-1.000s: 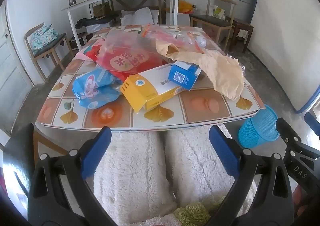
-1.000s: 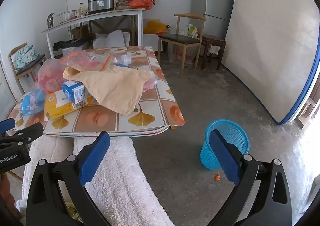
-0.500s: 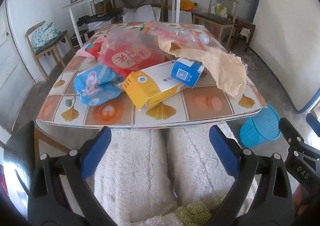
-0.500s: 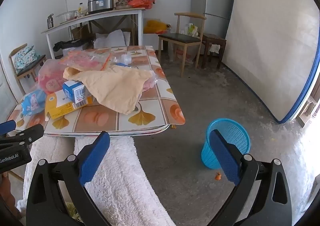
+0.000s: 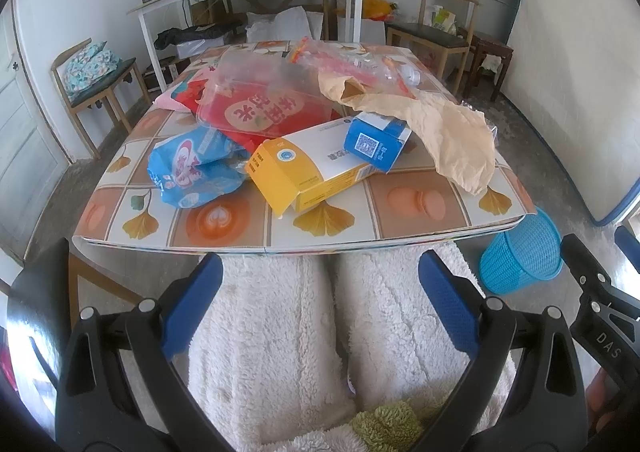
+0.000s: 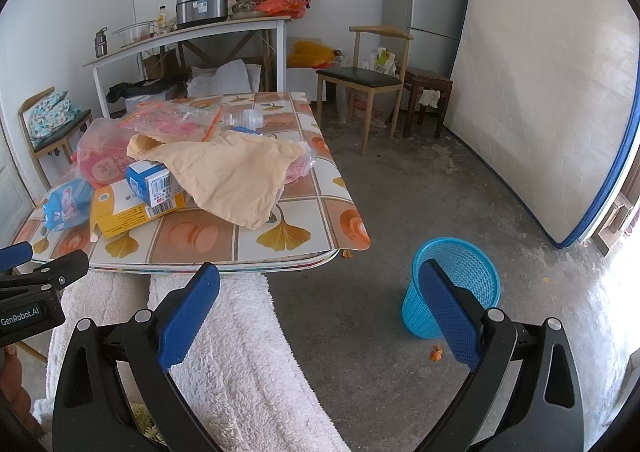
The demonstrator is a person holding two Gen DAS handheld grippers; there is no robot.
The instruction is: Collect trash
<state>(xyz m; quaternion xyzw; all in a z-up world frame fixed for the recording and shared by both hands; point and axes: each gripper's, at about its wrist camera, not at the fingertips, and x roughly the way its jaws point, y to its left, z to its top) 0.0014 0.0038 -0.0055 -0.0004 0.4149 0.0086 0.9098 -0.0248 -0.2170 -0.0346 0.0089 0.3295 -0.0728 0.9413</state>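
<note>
On the tiled-pattern table point(image 5: 224, 236), a yellow cardboard box point(image 5: 304, 176), small blue carton point(image 5: 376, 142), blue plastic wrapper point(image 5: 192, 172), red plastic bag point(image 5: 260, 112) and crumpled tan paper point(image 5: 448, 124) lie piled, well beyond both tools. Left gripper point(image 5: 318, 304) and right gripper point(image 6: 320, 306) hover over white fleece-clad knees point(image 5: 280, 332), fingers spread wide, empty. Right of the table stands a blue mesh wastebasket point(image 6: 460, 284) on the floor.

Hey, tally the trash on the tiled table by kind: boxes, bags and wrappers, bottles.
Boxes: 2, yellow box, blue box
Bags and wrappers: 5 visible
Bottles: 1, clear bottle
Total: 8 visible; more may lie hidden underneath
</note>
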